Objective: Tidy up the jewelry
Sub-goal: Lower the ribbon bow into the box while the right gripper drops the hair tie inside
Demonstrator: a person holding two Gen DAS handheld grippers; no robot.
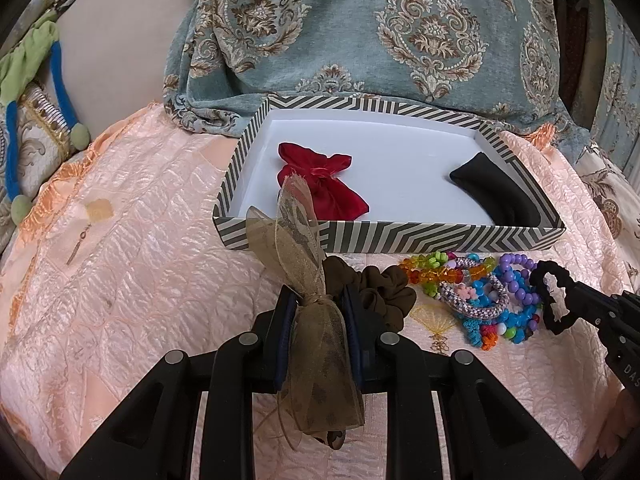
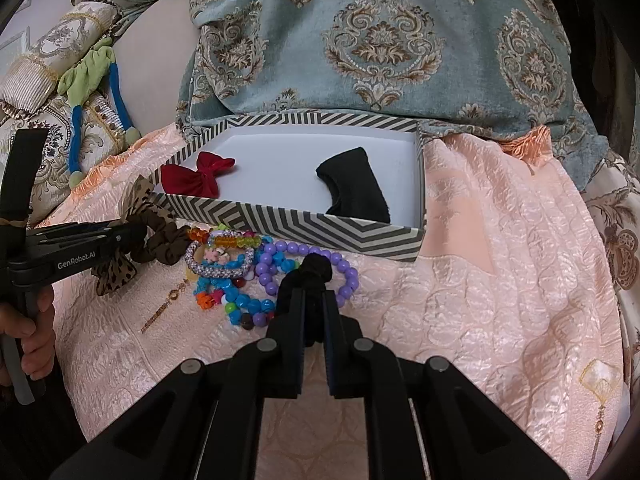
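My left gripper (image 1: pixel 318 304) is shut on the sheer leopard-print ribbon (image 1: pixel 300 236) of a brown scrunchie (image 1: pixel 380 288), just in front of the striped box (image 1: pixel 400 236). Inside the box lie a red satin pouch (image 1: pixel 324 188) and a black cloth (image 1: pixel 496 188). My right gripper (image 2: pixel 314 300) is shut on a black scrunchie (image 2: pixel 316 274), which rests over a purple bead bracelet (image 2: pixel 348 276) at the edge of a pile of coloured bracelets (image 2: pixel 228 272). The right wrist view shows the left gripper (image 2: pixel 138 232) at the left, with the ribbon (image 2: pixel 116 274) hanging below it.
Everything sits on a pink quilted bedspread (image 2: pixel 480 280). A blue-grey patterned fabric (image 1: pixel 380 40) rises behind the box. A loose earring (image 1: pixel 78 246) lies left of the box. A green and blue cord (image 1: pixel 60 80) hangs at far left. A hand (image 2: pixel 32 328) holds the left gripper.
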